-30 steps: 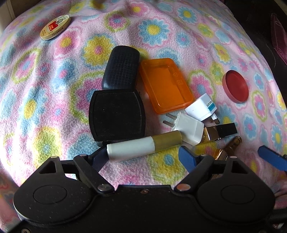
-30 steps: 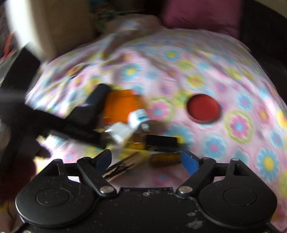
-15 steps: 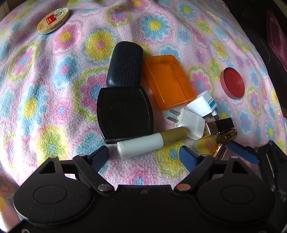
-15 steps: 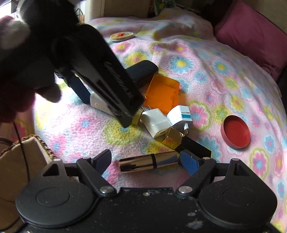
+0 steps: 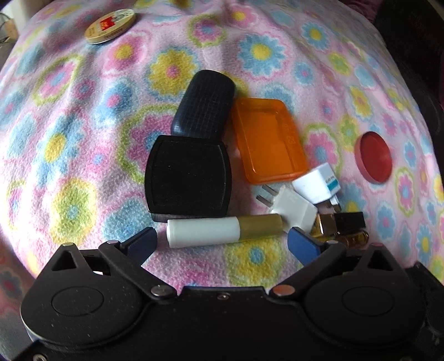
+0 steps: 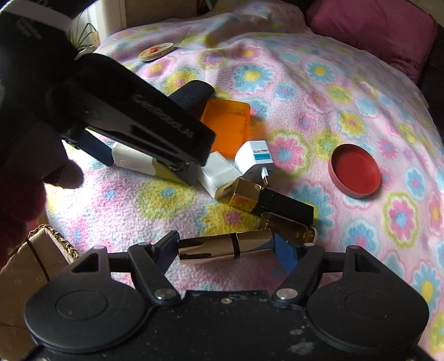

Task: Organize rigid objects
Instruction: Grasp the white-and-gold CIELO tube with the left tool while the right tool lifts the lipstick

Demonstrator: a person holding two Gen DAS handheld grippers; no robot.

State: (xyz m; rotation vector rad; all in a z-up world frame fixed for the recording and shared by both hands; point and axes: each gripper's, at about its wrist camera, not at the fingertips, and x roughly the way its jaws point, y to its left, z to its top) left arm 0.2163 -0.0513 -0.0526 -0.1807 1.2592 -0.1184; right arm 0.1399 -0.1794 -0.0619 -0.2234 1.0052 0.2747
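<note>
A white-and-gold tube (image 5: 222,232) lies flat on the flowered blanket (image 5: 83,138), against the front edge of a black square case (image 5: 188,177). My left gripper (image 5: 222,236) straddles the tube; its jaws are opening wide and the pads stand clear of both ends. In the right wrist view a shiny gold tube (image 6: 224,247) lies lengthwise between the jaws of my right gripper (image 6: 224,245). Those jaws are closing, and the pads are very near the tube's ends. Behind it lie an amber tube (image 6: 288,227) and a gold-and-black lipstick (image 6: 266,200).
Clustered nearby are a dark blue textured case (image 5: 205,108), an orange box (image 5: 266,141) and two white plugs (image 5: 294,205) (image 5: 319,180). A red lid (image 5: 374,158) sits to the right, a round tin (image 5: 111,26) far back left. A woven basket (image 6: 41,250) stands at the bed's near left edge.
The left jaws have spread wide and the white-and-gold tube now lies level by the black case. The right gripper swung down over the gold tube and its jaws have narrowed around it.
</note>
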